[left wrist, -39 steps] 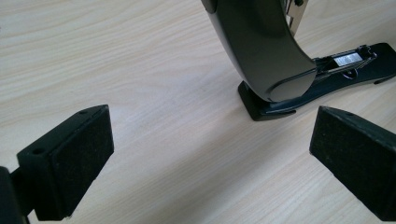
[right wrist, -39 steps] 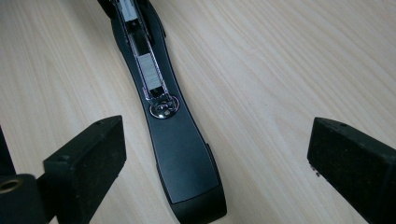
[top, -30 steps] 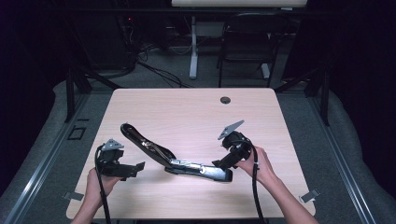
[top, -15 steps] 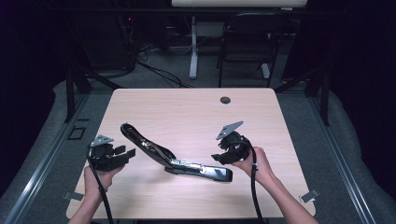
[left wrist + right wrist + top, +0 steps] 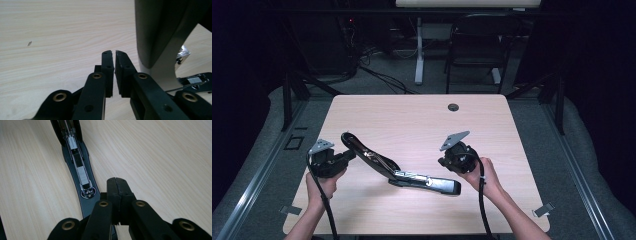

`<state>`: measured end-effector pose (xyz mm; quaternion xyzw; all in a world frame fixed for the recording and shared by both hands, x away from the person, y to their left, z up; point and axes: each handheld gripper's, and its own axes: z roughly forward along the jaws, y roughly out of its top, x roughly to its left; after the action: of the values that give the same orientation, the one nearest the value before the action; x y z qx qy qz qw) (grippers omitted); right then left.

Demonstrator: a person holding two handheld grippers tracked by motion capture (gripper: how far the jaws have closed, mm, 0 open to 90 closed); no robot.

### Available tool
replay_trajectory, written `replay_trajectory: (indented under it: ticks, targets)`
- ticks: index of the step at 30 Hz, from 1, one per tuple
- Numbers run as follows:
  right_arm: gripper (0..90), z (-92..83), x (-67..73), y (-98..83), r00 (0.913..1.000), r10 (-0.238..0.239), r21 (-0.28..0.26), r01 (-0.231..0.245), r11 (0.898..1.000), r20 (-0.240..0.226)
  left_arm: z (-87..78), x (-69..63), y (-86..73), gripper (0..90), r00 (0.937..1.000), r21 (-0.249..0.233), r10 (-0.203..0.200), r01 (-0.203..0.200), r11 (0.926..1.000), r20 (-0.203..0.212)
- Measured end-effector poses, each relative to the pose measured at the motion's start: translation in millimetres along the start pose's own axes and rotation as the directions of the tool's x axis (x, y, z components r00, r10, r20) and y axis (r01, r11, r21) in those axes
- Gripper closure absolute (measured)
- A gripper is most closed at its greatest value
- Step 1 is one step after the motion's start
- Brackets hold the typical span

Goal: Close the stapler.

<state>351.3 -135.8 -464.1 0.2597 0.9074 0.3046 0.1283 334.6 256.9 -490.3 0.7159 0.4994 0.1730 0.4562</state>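
Black stapler point(image 5: 399, 167) lies swung wide open mid-table point(image 5: 412, 120), base point(image 5: 81, 177) flat, upper arm point(image 5: 160, 37) raised toward the left. Left gripper point(image 5: 343, 157) sits at the tip of that arm; its jaws have just been closing and now stand all but shut, a hairline gap, nothing between them. Right gripper point(image 5: 444, 162) hangs just over the base's near end; jaws have likewise just been closing, now pressed together and empty.

Judgement: the step looks like folding the stapler shut. Best done by pinning the base with the right gripper while the left nudges the arm over slowly, pushing near the tip.

Hard to read: the hinge, whether staples are loaded, and whether either gripper actually touches the stapler.
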Motion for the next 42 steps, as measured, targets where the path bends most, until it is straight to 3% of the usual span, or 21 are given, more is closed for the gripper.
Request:
replay_trajectory:
  ticks: [12,17,29,42]
  targets:
    - [90.0,9.9,9.0,14.3,0.9997,-0.018,-0.027,0.018,0.999,-0.015,1.7,-4.0,2.1,90.0,0.9992,-0.033,0.009,-0.008,0.9994,0.039]
    - [90.0,9.8,10.7,19.4,0.9999,-0.008,-0.074,0.007,0.997,-0.012,0.5,-6.9,3.3,90.0,0.9988,-0.045,0.012,-0.01,0.9989,0.047]
    - [90.0,15.2,17.5,32.8,0.9983,-0.02,-0.102,0.014,0.995,-0.055,1.0,-17.5,5.8,90.0,0.9971,-0.089,0.026,-0.02,0.9958,0.071]
    - [90.0,15.6,23.1,34.8,0.9995,-0.02,-0.119,0.017,0.993,-0.026,9.9,-30.8,10.9,90.0,0.9946,-0.107,0.058,-0.049,0.9931,0.086]
